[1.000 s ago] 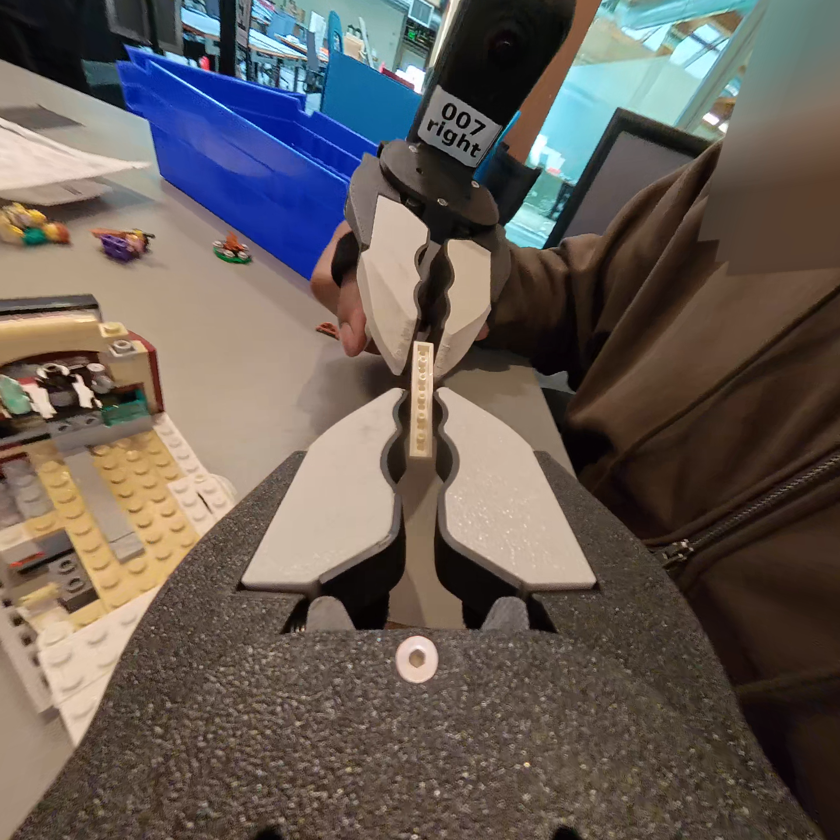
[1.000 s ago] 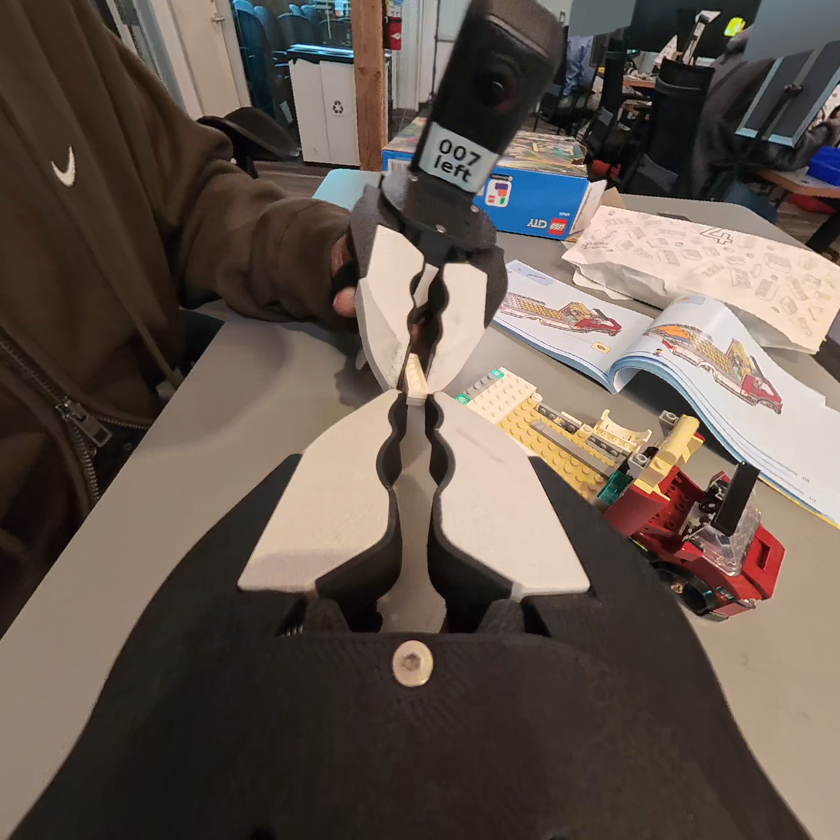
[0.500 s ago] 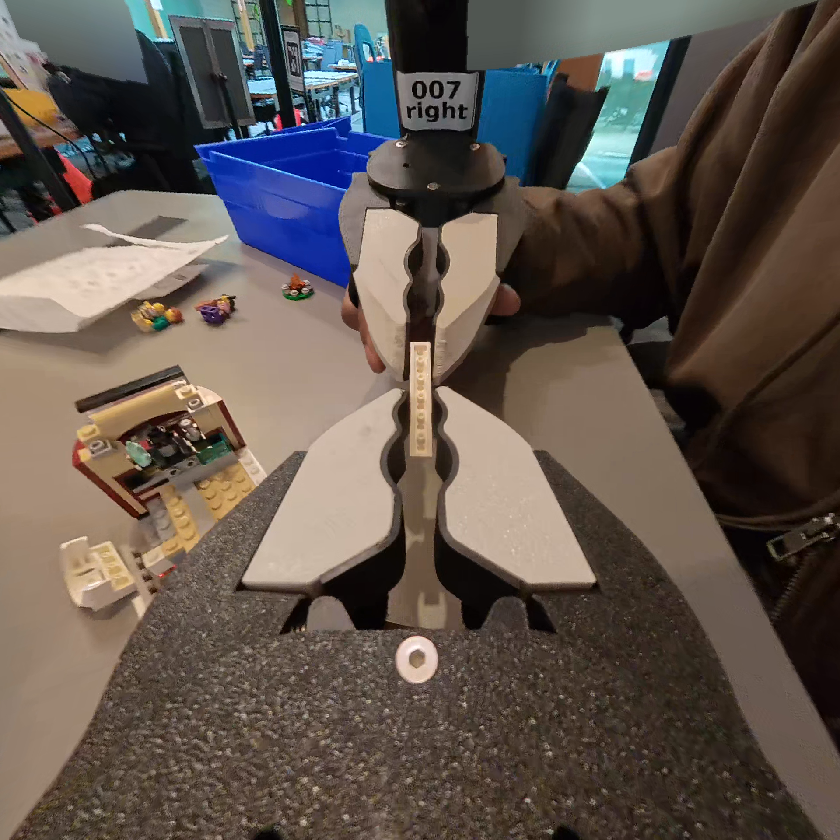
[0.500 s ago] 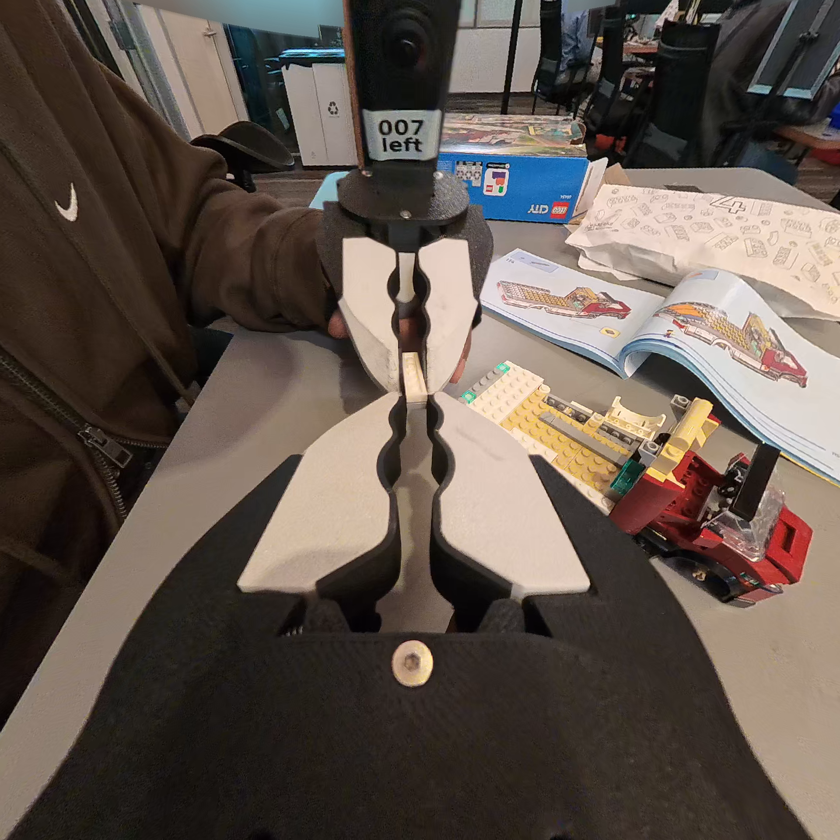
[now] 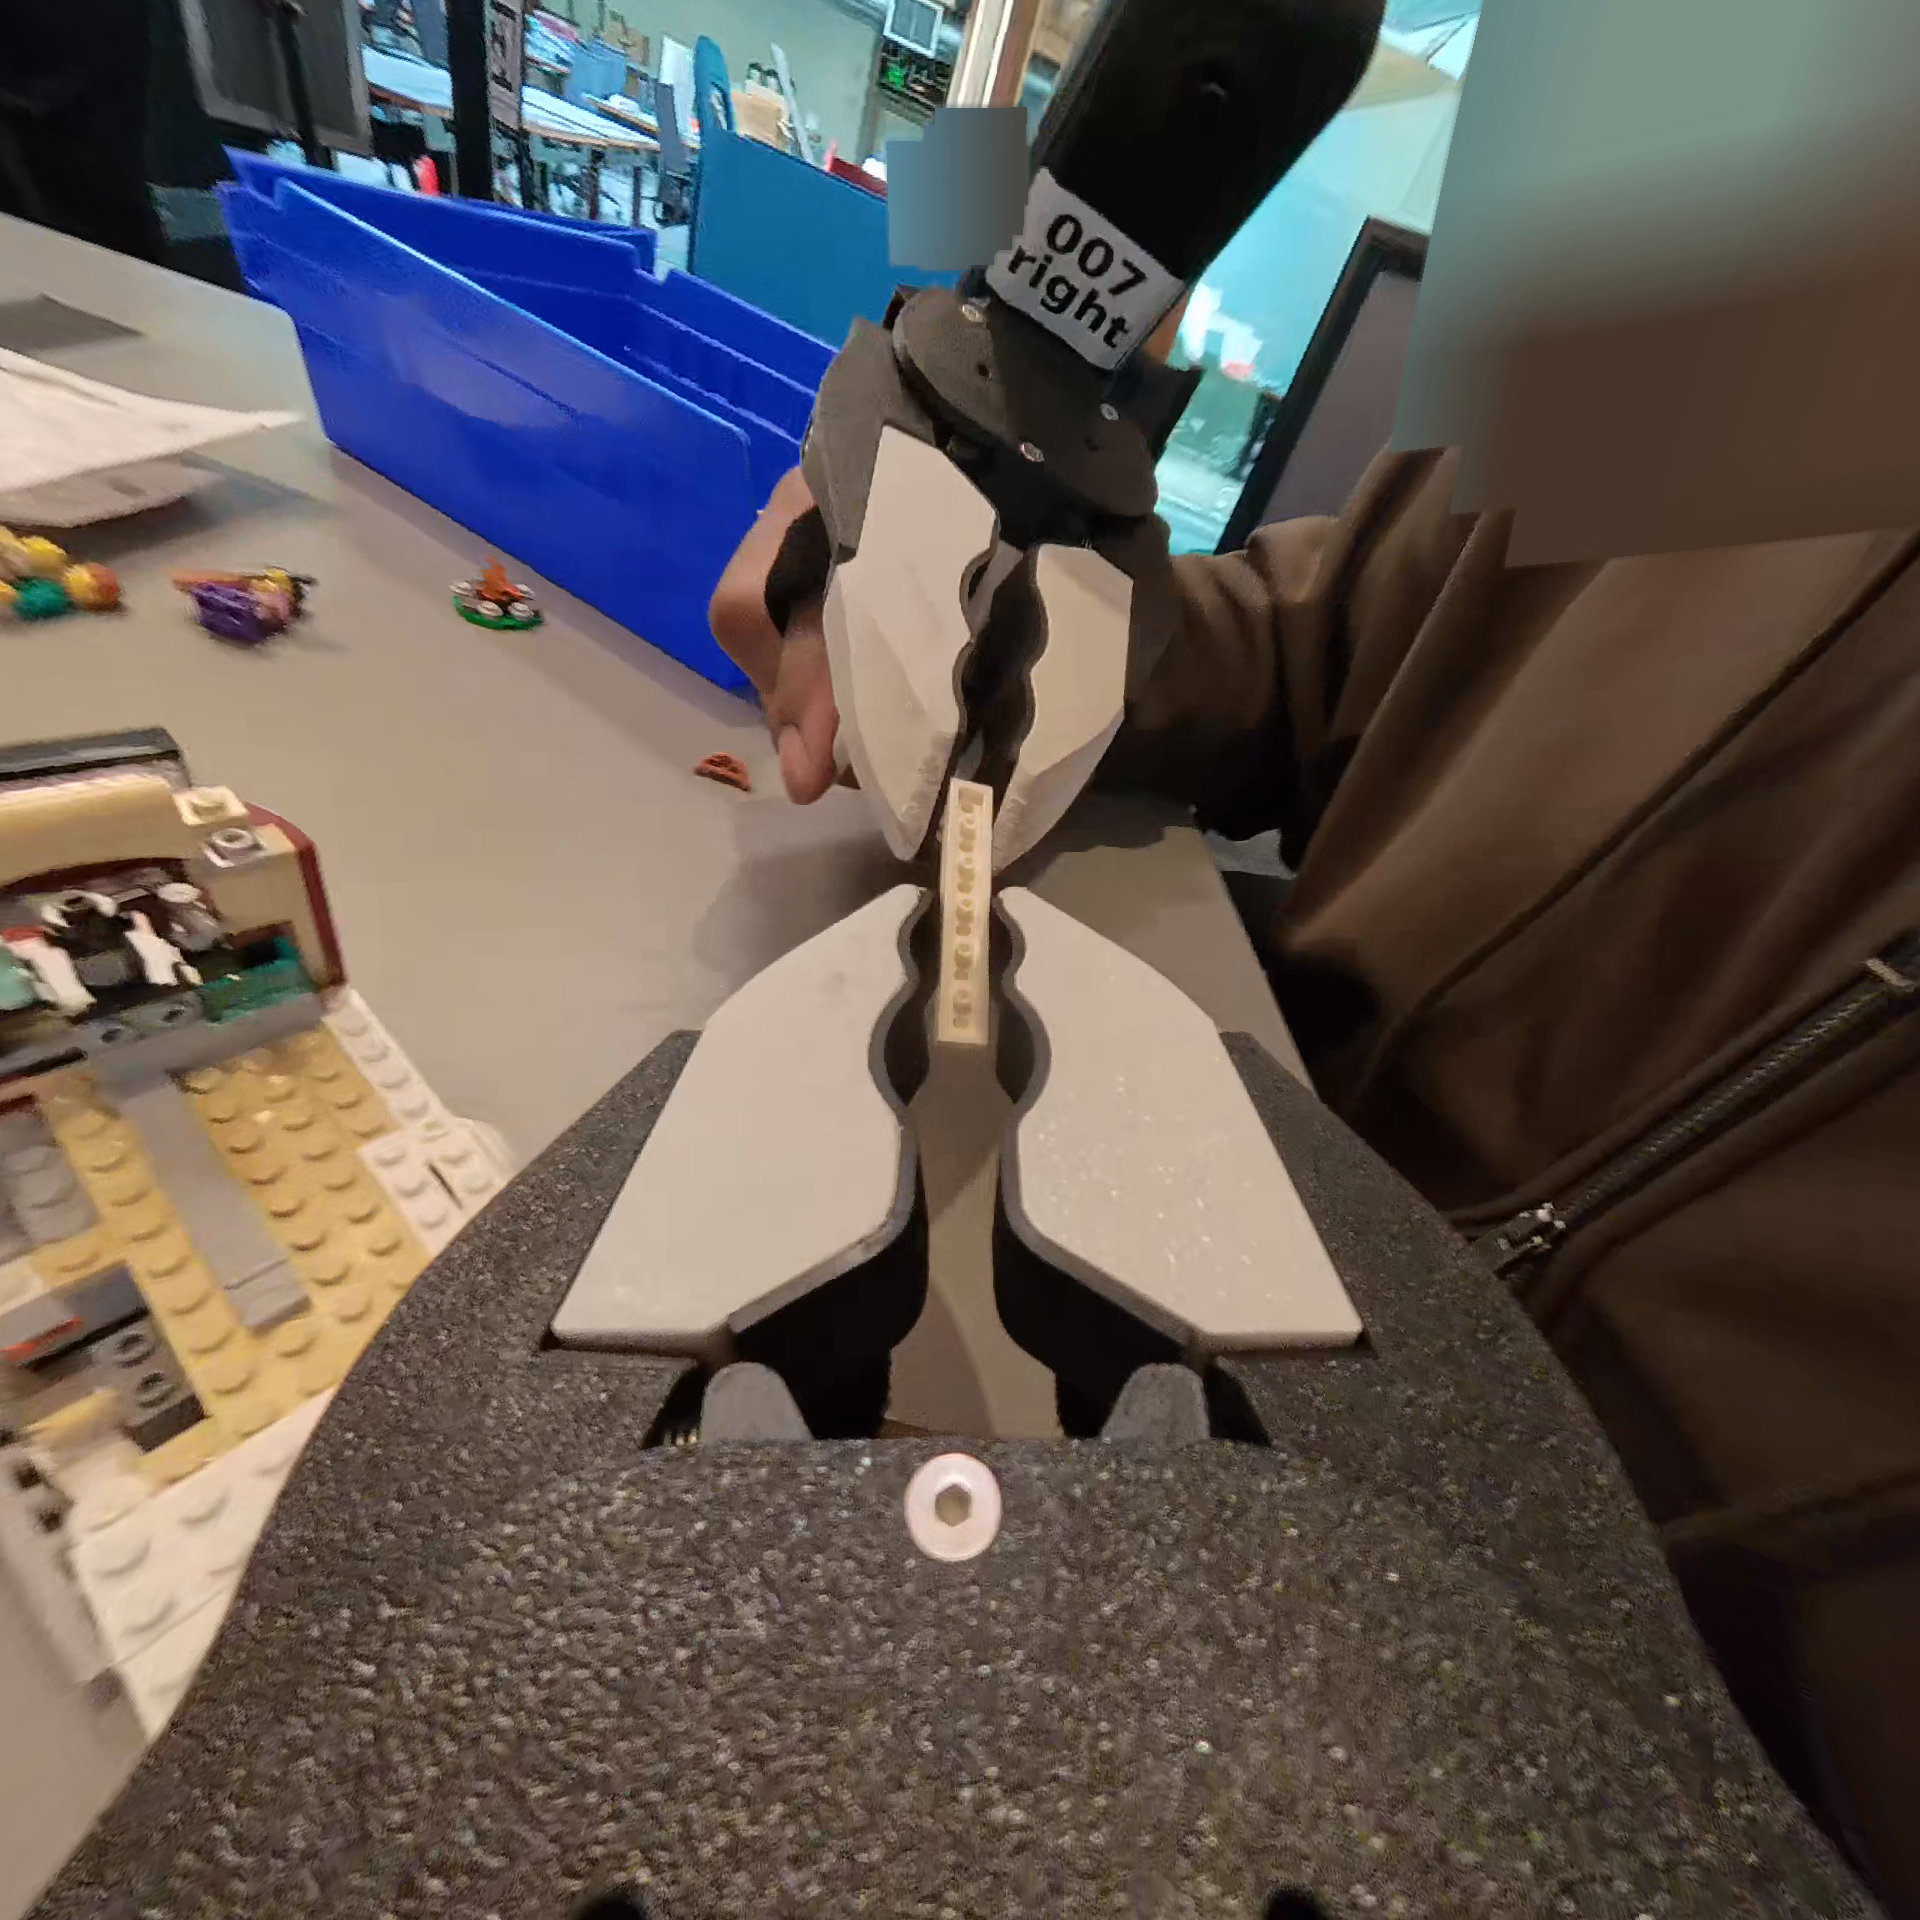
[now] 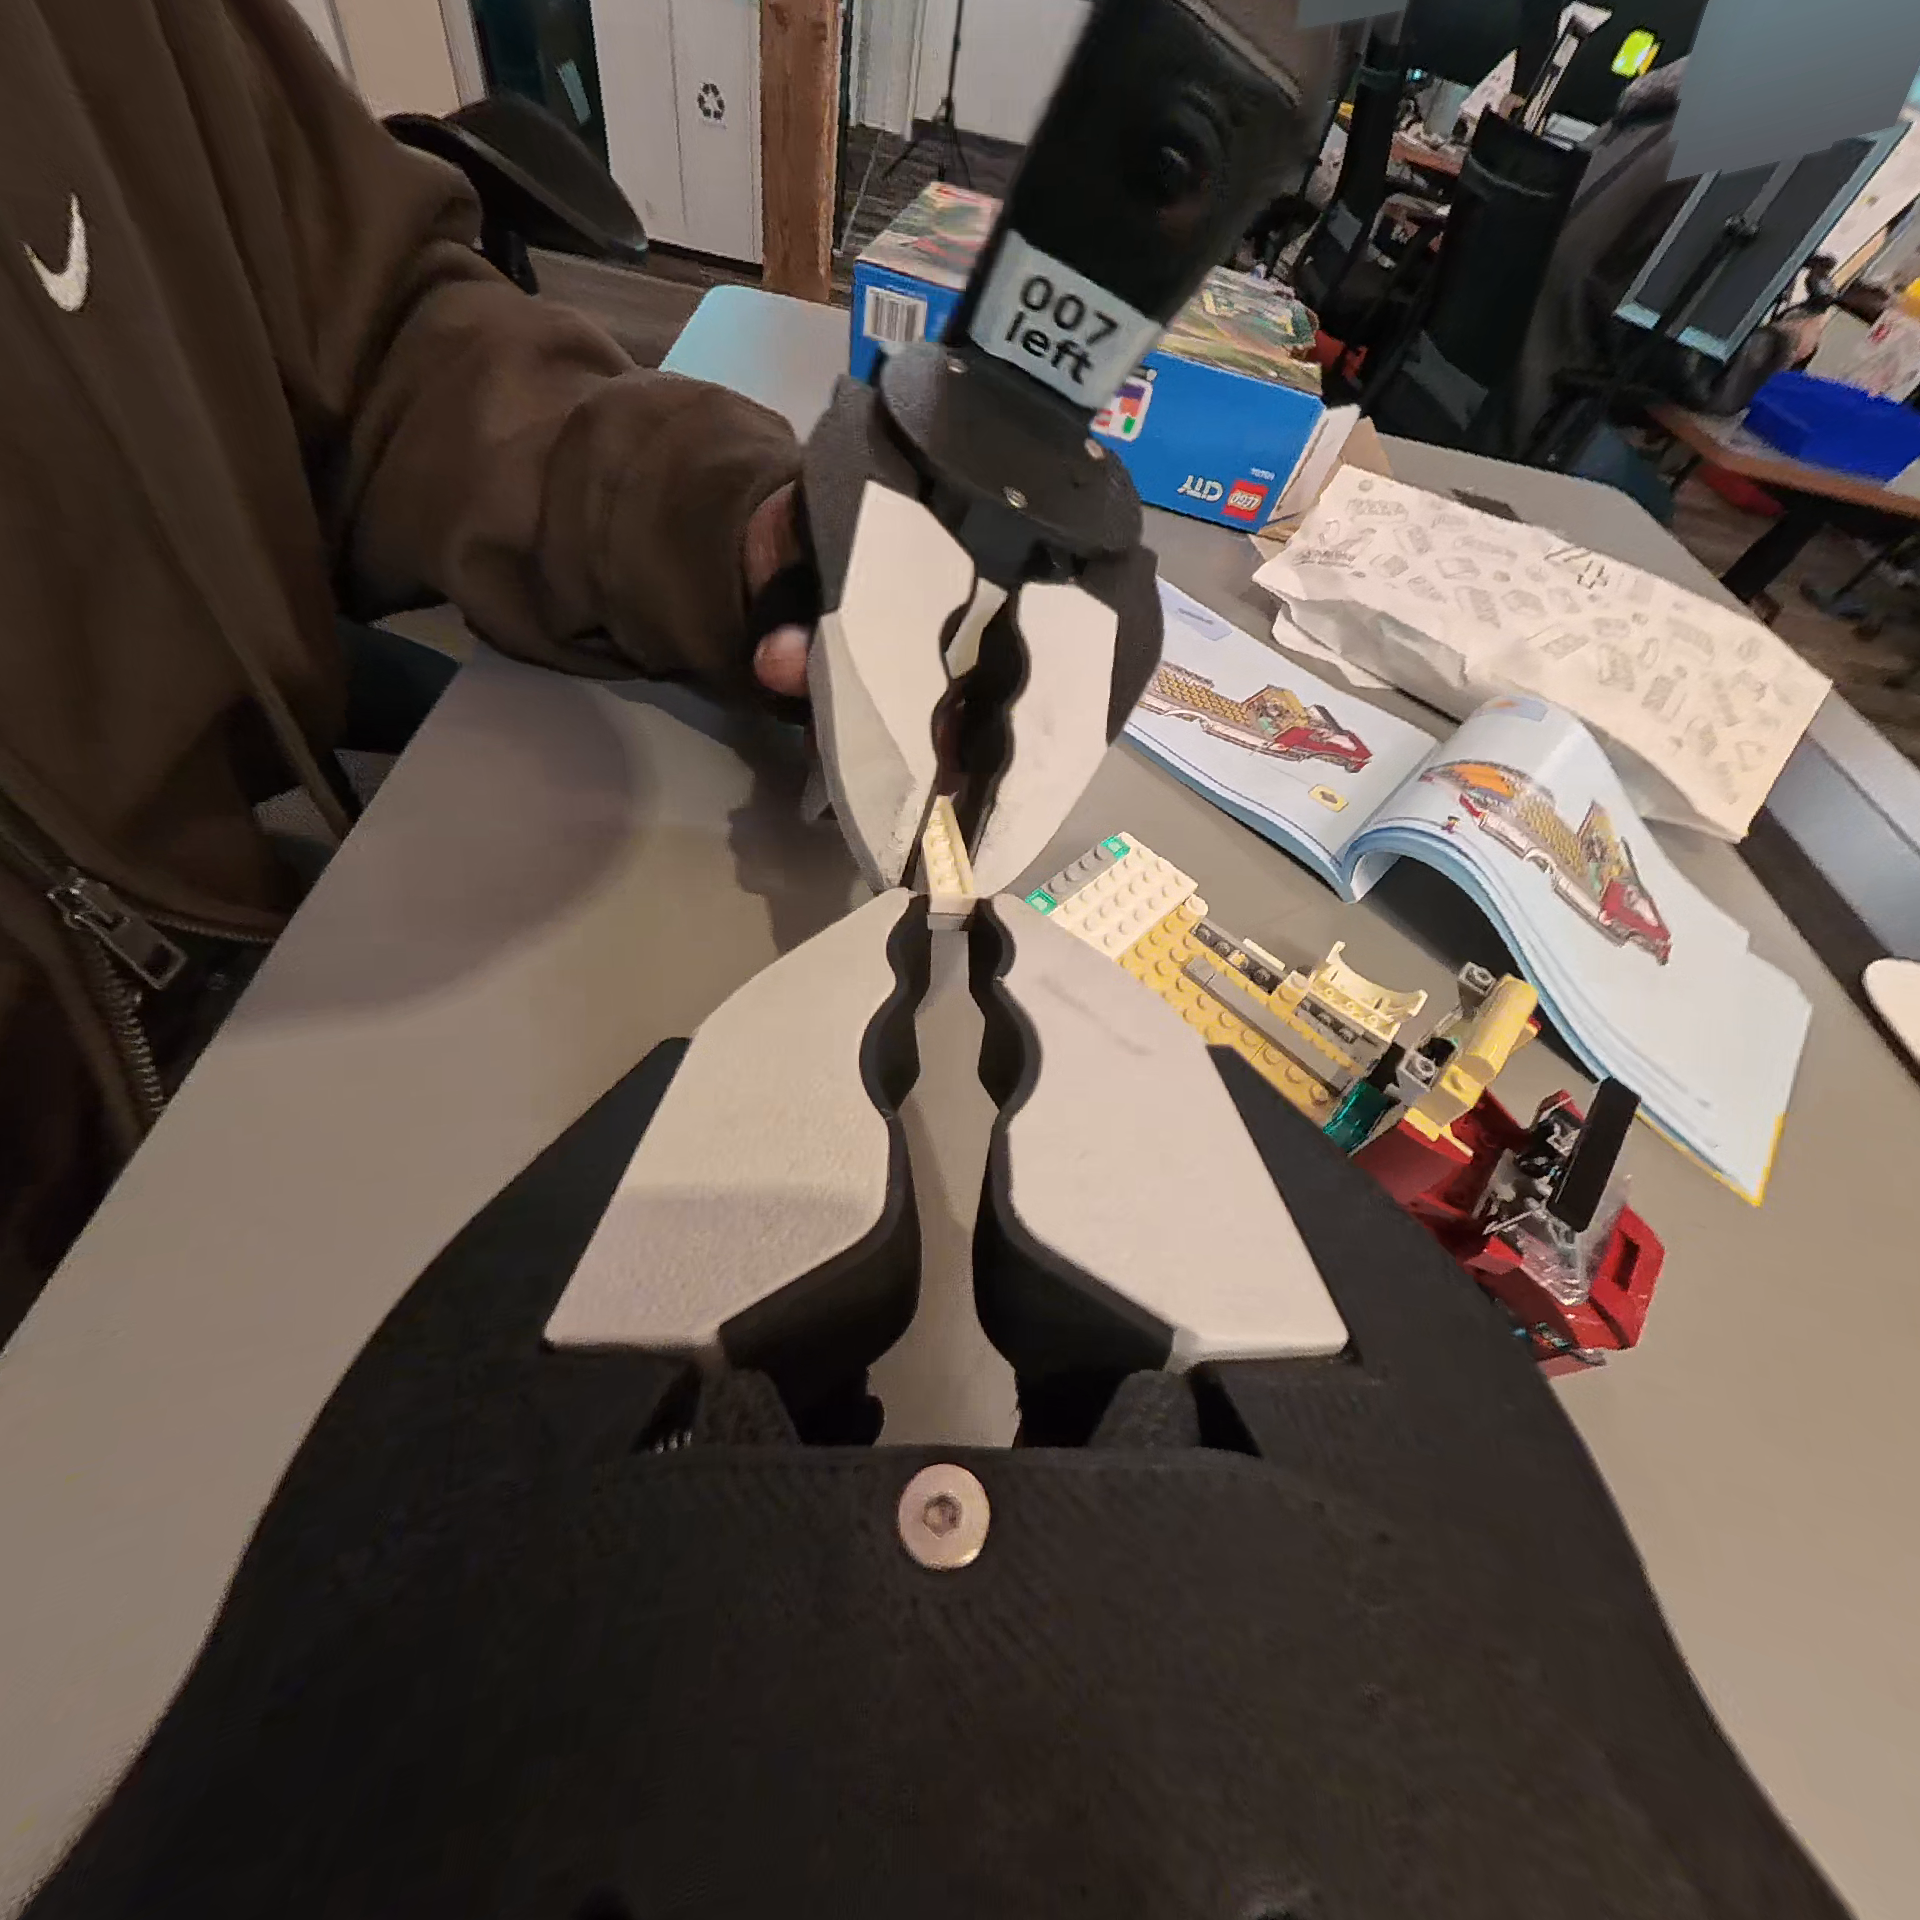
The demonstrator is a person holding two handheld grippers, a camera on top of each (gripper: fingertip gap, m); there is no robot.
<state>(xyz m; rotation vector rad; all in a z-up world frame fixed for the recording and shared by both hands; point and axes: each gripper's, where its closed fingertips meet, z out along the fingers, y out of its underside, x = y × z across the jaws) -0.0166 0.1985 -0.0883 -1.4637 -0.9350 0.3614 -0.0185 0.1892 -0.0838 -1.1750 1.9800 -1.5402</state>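
Observation:
A long, narrow cream-white studded plate [image 5: 966, 935] is held in the air between the two grippers, which face each other tip to tip. My left gripper [image 5: 961, 899] is shut on the plate's near part, which lies lengthways between its pads. My right gripper [image 5: 964, 831], tilted and held by a hand, is shut on the plate's far end. In the right wrist view the plate's end [image 6: 948, 883] sits between my right gripper's [image 6: 948, 906] fingertips and runs into the left gripper's [image 6: 940, 857] jaws. A person in a brown jacket [image 5: 1558, 935] holds both.
On the grey table [image 5: 520, 831] lie a brick building on tan and white plates [image 5: 156, 987], blue bins [image 5: 540, 416] and small loose pieces [image 5: 497, 605]. The right wrist view shows a red brick vehicle [image 6: 1507, 1226], an open booklet [image 6: 1507, 831], a paper bag [image 6: 1538, 603] and a blue box [image 6: 1205, 447]. My left and right fingertips are right by each other.
Both grippers swung together with the plate, turning one way and back again. The plate stayed between both pairs of pads; neither grasp opened or shifted.

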